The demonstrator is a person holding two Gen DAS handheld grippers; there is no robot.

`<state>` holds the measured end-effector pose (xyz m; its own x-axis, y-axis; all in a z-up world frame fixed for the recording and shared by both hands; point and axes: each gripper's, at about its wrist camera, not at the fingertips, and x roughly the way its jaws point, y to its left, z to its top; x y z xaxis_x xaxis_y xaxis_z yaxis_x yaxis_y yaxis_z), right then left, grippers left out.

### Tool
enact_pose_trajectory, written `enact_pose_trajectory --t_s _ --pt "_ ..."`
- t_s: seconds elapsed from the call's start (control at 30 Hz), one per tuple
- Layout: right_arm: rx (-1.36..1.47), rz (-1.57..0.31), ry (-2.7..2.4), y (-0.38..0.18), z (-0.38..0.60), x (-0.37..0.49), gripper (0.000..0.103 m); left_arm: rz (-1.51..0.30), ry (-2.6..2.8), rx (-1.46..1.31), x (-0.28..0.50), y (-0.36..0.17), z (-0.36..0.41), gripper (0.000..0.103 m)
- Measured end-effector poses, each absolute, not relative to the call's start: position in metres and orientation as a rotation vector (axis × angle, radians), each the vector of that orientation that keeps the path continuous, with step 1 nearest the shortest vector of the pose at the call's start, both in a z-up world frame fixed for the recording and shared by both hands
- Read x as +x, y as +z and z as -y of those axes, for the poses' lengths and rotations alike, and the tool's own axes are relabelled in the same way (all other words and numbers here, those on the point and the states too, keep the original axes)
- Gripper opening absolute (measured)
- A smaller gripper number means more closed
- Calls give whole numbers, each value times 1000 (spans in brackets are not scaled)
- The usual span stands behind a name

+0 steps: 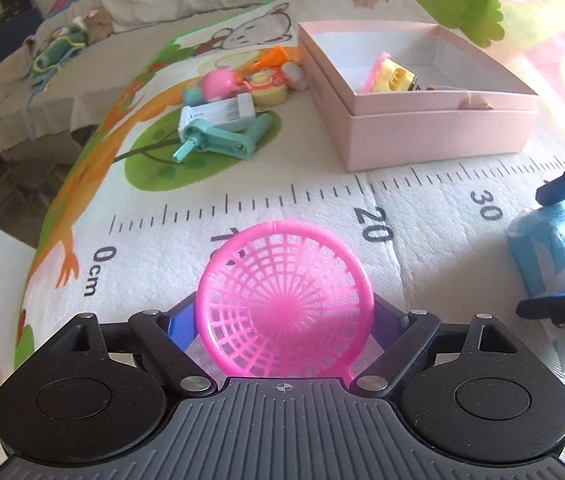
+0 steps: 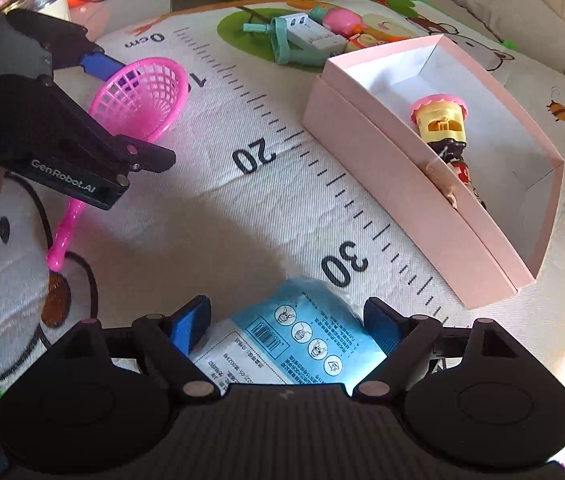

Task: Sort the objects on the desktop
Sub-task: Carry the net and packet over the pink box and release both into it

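Closest to my left lens sat the pink strainer (image 1: 286, 300), its mesh bowl filling the space between the blue fingers (image 1: 180, 326) of the left gripper (image 1: 282, 320), which were closed narrow on it; from the right-wrist view the strainer (image 2: 138, 96) hung tilted, its handle dropping toward 7 o'clock, the tip low near the play mat (image 2: 218, 216) (whether it touched, I could not tell). The right gripper (image 2: 286, 332) had its fingers pressed against both sides of a blue tissue pack (image 2: 294, 340), so I judged it held.

I read the step as carrying: both tools loaded, neither yet over the pink box (image 1: 422, 136), which lay at 1 o'clock from the left camera and at 2 o'clock from the right. The box stood open and already held a yellow toy (image 2: 440, 120) against its near wall. A cluster of loose toys (image 1: 222, 100) waited at 11 o'clock on the mat, just beside the box.

The next move, as I judged it, called for bringing each load over the rim before letting go. The strainer looked like thin, glossy plastic lattice with a long slim handle, likely light and springy, and awkward to fit flat.
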<state>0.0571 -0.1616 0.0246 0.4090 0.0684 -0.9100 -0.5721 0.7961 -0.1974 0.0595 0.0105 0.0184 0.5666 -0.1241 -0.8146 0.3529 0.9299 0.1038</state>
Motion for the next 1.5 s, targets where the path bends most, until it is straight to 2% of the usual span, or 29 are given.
enact_pose_trajectory --t_s 0.03,0.17,0.27,0.3,0.33,0.37,0.47,0.5,0.67,0.73,0.83,0.87,0.9,1.0,1.07,1.27,1.37,1.47,1.5 --pt "-536 -1087 416 25 165 55 84 -933 -266 276 59 17 -10 94" --pt "-475 -1113 363 27 179 58 85 -948 -219 271 63 15 -11 97" --pt "-408 -1140 337 25 186 64 84 -962 -210 243 67 16 -13 97" --pt "-399 -1147 333 24 187 65 81 -967 -214 229 67 16 -14 93" --pt "-394 -1150 334 24 187 65 78 -975 -222 212 67 16 -15 88" --pt "-393 -1153 339 24 187 65 70 -984 -223 196 67 17 -16 88" --pt "-377 -1168 370 27 184 61 38 -981 -222 211 60 19 -14 88" --pt "-371 -1174 379 28 182 59 32 -983 -226 217 57 20 -13 88" --pt "-414 -1130 399 34 176 47 32 -982 -257 240 43 24 -6 88" --pt "-385 -1112 393 40 181 46 37 -977 -286 246 39 24 -2 88" --pt "-354 -1086 362 50 191 45 62 -984 -305 263 33 21 6 88" --pt "-348 -1081 348 52 194 44 78 -986 -305 269 32 20 9 88" --pt "-340 -1077 337 54 197 42 89 -989 -300 272 30 19 11 89" --pt "-297 -1112 300 53 205 38 91 -985 -286 267 29 19 11 95" --pt "-249 -1163 283 47 209 36 93 -991 -276 261 29 18 9 95" --pt "-170 -1267 258 25 210 34 92 -998 -258 220 31 18 3 96" --pt "-190 -1293 285 22 202 33 76 -1010 -253 191 32 19 -1 95" --pt "-265 -1261 333 28 189 26 54 -1019 -262 183 31 20 -1 89" --pt "-260 -1270 344 29 188 25 53 -1025 -269 184 30 21 0 86"
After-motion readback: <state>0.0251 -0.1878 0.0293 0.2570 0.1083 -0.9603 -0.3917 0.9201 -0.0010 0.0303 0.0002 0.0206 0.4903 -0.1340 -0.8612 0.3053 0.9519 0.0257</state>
